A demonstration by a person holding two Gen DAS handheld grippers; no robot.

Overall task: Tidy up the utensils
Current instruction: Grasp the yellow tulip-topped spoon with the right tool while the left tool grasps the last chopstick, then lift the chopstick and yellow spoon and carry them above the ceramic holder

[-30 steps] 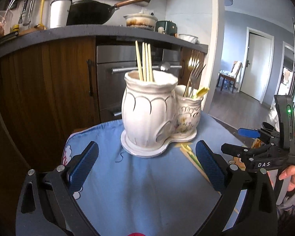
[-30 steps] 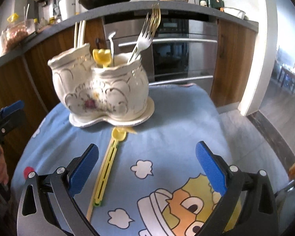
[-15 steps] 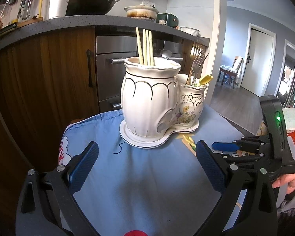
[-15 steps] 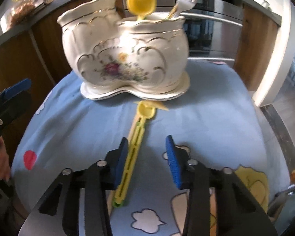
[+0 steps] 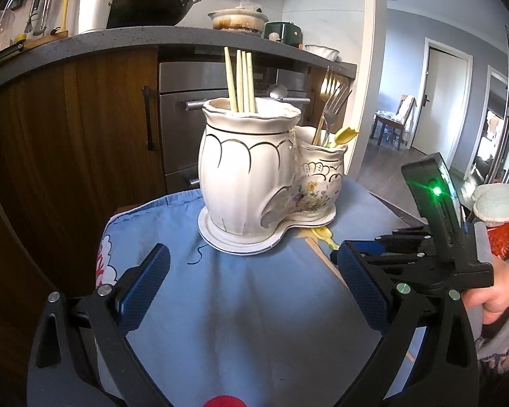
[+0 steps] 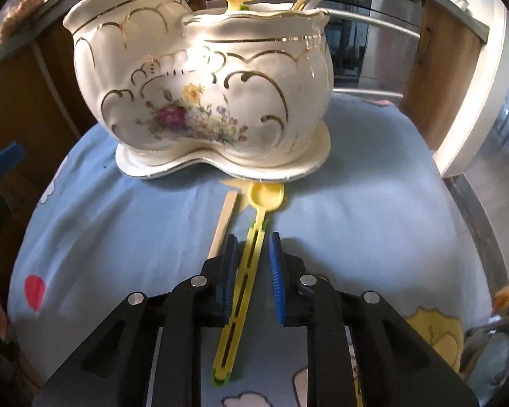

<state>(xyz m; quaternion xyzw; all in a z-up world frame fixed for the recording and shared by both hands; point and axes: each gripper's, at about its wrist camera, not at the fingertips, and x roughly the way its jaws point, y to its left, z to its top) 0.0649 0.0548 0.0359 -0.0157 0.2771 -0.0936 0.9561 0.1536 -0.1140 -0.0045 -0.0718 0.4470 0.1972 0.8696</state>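
Closing our right claw (image 6: 252, 264) around the yellow spoon (image 6: 246, 271), whose handle runs lengthwise between the pads toward the frame's bottom; left claw (image 5: 254, 291) wide.

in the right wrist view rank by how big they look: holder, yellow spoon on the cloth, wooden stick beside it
1. holder, by far the largest.
2. yellow spoon, long and thin; its handle runs nearer the camera, which stretches it.
3. wooden stick, shortest as seen, but its near end is hidden behind the right gripper, so its true length is unsure.
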